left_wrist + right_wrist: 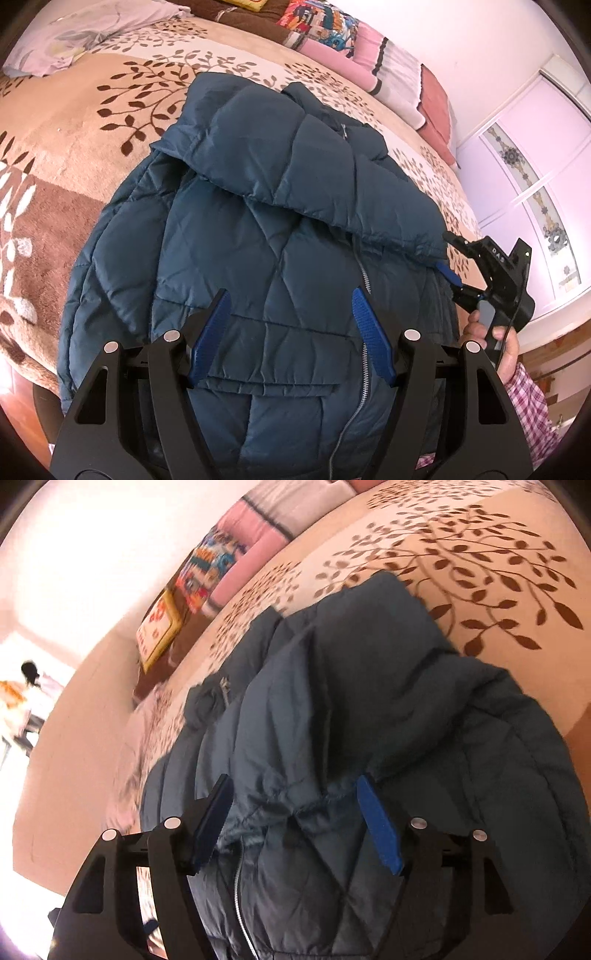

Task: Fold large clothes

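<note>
readable text: one item only. white letters "das" on the black body of the right tongs [448, 254], seen at the right edge of the left wrist view, printed along the upper arm of the housing. a small green light [526, 254] sits on the same housing, far end; no characters beside it.

yellow-bordered cushion [159, 637] far left on the bed in the right wrist view carries red marks on white, too blurred to read. colourful printed pillow [325, 22] at the far side of the bed: pattern only, no legible lettering.
</note>
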`<action>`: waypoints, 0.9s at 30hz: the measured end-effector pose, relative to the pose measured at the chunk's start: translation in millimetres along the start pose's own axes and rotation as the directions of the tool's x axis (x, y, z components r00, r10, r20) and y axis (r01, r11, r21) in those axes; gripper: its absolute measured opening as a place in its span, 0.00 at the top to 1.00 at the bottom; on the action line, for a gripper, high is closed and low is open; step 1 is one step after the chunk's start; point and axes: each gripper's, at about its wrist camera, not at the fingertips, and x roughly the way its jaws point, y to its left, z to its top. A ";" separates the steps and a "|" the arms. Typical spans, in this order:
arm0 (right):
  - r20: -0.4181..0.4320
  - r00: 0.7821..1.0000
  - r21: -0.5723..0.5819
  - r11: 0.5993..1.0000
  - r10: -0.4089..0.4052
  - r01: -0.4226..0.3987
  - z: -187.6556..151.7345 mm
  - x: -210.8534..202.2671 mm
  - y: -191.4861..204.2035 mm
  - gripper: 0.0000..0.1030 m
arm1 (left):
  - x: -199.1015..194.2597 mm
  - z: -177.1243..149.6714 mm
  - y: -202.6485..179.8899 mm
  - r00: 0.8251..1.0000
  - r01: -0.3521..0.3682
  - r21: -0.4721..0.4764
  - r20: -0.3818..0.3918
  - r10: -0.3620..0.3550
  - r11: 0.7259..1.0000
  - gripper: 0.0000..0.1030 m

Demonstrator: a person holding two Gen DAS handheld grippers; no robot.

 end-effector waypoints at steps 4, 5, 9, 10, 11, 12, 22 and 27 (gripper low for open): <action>-0.039 0.999 0.005 1.000 -0.015 0.016 6.7 11.1 -3.4 0.83 | 0.3 -0.4 0.5 1.000 -0.004 0.002 -0.001 0.004 1.000 0.35; -0.040 0.999 -0.003 1.000 -0.021 0.021 6.4 12.0 -1.8 0.89 | -0.1 -0.1 1.0 1.000 -0.005 0.000 0.001 0.005 1.000 0.35; 0.000 1.000 -0.026 0.999 -0.024 0.024 5.1 -1.0 0.6 0.91 | -0.6 2.4 5.0 1.000 -0.011 -0.011 0.003 0.011 1.000 0.35; 0.004 1.000 -0.027 0.999 -0.025 0.025 4.1 -4.6 0.0 0.91 | -0.8 2.9 5.9 1.000 -0.011 -0.014 0.005 0.011 1.000 0.35; 0.005 1.000 -0.027 0.999 -0.029 0.029 2.2 -6.1 -1.0 0.91 | -1.2 3.4 6.9 1.000 -0.011 -0.016 0.007 0.011 1.000 0.35; 0.002 0.999 -0.027 0.999 -0.036 0.036 0.0 -7.9 -3.2 0.91 | -1.2 3.8 7.6 1.000 -0.011 -0.017 0.008 0.011 1.000 0.35; -0.062 0.988 -0.070 0.988 -0.145 0.140 -12.2 16.6 -11.0 0.91 | -3.2 5.1 13.0 0.998 -0.049 -0.015 0.025 0.049 0.999 0.35; -0.075 0.981 -0.100 0.980 -0.179 0.171 -13.2 11.9 -4.4 0.62 | -14.5 9.3 25.6 0.993 -0.099 -0.034 0.054 0.100 0.995 0.35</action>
